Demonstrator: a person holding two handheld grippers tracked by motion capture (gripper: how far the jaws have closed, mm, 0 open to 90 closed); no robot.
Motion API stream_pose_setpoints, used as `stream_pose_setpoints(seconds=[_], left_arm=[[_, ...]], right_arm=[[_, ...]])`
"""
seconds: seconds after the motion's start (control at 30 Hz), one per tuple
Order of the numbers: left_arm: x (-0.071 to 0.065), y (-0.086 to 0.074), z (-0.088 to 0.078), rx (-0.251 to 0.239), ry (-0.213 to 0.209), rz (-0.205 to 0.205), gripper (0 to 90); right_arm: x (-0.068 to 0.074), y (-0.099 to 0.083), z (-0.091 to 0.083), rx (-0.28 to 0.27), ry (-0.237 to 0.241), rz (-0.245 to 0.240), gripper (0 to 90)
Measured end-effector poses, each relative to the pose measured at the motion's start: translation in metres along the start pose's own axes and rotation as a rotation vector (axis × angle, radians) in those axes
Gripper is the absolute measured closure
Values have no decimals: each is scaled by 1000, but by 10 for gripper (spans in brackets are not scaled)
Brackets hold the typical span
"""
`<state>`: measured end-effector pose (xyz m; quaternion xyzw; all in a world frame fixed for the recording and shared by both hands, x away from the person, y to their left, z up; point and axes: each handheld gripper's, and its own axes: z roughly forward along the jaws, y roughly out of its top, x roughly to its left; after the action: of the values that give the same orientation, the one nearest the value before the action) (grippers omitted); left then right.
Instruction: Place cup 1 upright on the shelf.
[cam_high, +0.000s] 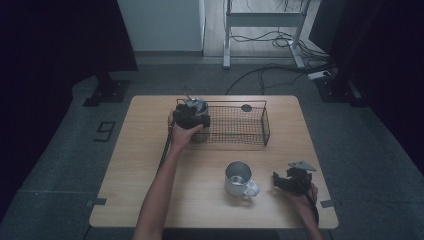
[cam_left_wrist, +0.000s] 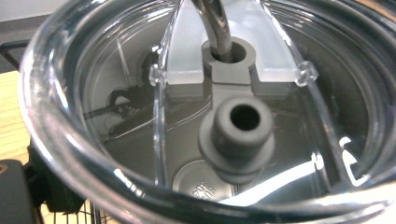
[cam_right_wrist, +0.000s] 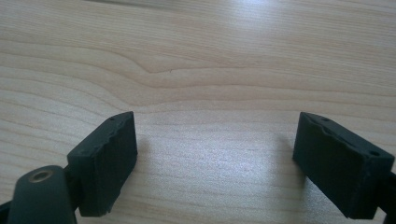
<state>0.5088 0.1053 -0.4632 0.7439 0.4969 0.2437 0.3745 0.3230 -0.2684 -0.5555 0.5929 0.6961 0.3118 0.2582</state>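
my left gripper at the left end of the wire basket, jaws around a clear-lidded tumbler with a straw, grip unclear | my right gripper wide, nothing between, resting on table right of the steel mug

The right gripper holds its black jaws wide apart over the bare wooden table.
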Motion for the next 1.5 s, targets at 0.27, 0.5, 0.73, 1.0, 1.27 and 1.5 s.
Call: stream_pose_setpoints(seconds=[0.27, 0.5, 0.73, 1.0, 1.27, 1.5], left_arm=[[-1, 0, -3, -3, 4, -18, 19], [2, 4, -16, -51, -21, -37, 8], [2, 4, -29, -74, -17, -25, 5], [6, -1, -40, -85, -25, -17, 11], [10, -12, -51, -93, -24, -12, 24], [12, -24, -64, -88, -21, 7, 33]], right_arm=[[0, 0, 0, 0, 1, 0, 134], [0, 0, 0, 0, 1, 0, 134], [0, 0, 0, 0, 1, 0, 134], [0, 0, 0, 0, 1, 0, 135], [0, 0, 0, 2, 1, -1, 134], [0, 1, 0, 3, 2, 2, 133]])
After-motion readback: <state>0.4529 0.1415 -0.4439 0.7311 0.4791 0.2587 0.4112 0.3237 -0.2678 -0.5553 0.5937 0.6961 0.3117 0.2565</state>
